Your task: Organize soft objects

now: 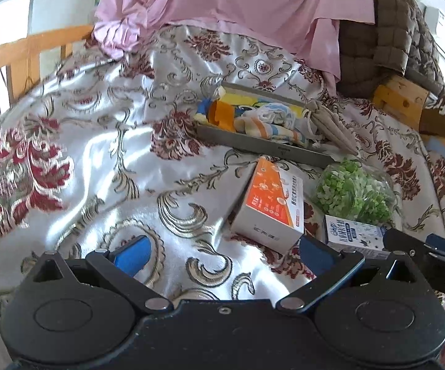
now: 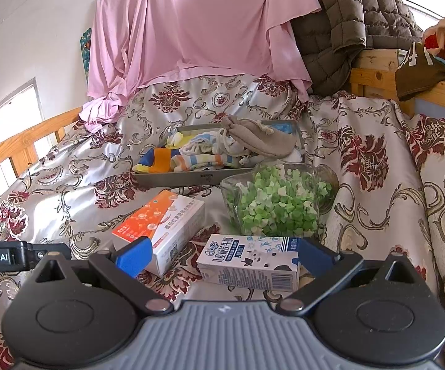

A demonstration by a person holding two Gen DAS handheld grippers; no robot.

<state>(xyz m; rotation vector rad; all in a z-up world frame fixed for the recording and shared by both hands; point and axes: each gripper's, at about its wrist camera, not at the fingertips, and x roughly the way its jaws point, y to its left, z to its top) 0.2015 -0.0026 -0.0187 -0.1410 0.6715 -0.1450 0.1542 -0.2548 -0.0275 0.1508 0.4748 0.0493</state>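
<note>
A grey metal tray (image 2: 191, 178) sits on the bed and holds soft things: colourful socks (image 2: 191, 157), an orange and blue sock (image 2: 157, 160) and a beige drawstring pouch (image 2: 262, 138). The tray (image 1: 253, 145) also shows in the left wrist view with the striped socks (image 1: 268, 123) and the pouch (image 1: 327, 120). My left gripper (image 1: 222, 252) is open and empty above the bedspread, short of the tray. My right gripper (image 2: 222, 256) is open, with a small milk carton (image 2: 250, 262) lying between its fingers, not gripped.
An orange and white box (image 2: 164, 228) and a clear bag of green and white paper stars (image 2: 278, 200) lie in front of the tray. A pink cloth (image 2: 198, 24) and a quilted brown jacket (image 2: 345, 15) hang behind. Wooden bed rails (image 2: 22, 148) stand left and right.
</note>
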